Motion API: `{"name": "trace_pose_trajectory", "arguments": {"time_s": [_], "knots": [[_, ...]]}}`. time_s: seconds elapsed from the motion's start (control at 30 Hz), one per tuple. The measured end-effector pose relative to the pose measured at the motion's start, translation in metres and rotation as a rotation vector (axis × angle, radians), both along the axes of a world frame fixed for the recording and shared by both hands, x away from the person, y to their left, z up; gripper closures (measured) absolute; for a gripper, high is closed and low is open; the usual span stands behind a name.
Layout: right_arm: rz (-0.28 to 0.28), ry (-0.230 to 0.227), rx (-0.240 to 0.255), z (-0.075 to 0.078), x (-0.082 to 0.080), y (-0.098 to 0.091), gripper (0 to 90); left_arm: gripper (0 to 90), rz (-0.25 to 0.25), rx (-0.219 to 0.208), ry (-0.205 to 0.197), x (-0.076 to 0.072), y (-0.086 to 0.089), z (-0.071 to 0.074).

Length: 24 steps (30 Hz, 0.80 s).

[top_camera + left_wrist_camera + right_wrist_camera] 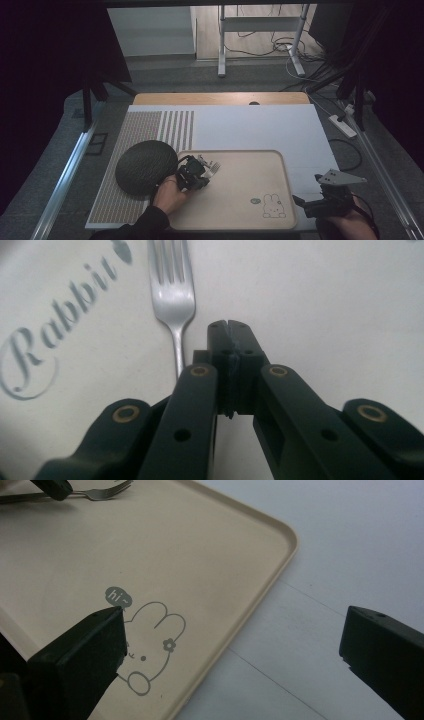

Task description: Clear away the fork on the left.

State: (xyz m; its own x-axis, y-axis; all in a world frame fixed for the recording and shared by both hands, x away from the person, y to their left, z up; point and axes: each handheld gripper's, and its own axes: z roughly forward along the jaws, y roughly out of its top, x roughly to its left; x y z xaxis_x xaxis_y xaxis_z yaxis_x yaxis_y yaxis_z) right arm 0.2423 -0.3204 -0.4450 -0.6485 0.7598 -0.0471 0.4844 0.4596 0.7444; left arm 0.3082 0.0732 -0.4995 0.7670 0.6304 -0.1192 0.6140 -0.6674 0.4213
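Fork (172, 285) just beside shut left tongs (230, 330).

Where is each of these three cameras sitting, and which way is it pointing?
High view: above the person's side of the table, looking forward and down on the tray; both forearms enter from below.
Left gripper view: rides on the left hand-held gripper, looking down along its closed jaws at the fork.
Right gripper view: rides on the right hand-held gripper, looking between wide-apart jaws over the tray's rabbit drawing.
Shared: the fork and the tray appear in all three.
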Motion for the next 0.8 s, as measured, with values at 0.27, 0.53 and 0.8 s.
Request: {"name": "trace_pose_trajectory", "arguments": {"time_s": [0.27,0.53,0.8], "knots": [[0.006,-0.001,-0.001,0.000,0.000,0.000,0.0,89.3,0.050,0.049,0.004,0.009,0.010,-0.006],[0.009,-0.001,-0.001,0.000,0.000,0.000,0.0,89.3,0.120,0.071,0.008,0.016,0.029,-0.006],[0.012,-0.002,0.000,0.000,0.000,0.000,0.0,89.4,0.188,0.059,0.033,0.021,0.048,-0.007]]}}
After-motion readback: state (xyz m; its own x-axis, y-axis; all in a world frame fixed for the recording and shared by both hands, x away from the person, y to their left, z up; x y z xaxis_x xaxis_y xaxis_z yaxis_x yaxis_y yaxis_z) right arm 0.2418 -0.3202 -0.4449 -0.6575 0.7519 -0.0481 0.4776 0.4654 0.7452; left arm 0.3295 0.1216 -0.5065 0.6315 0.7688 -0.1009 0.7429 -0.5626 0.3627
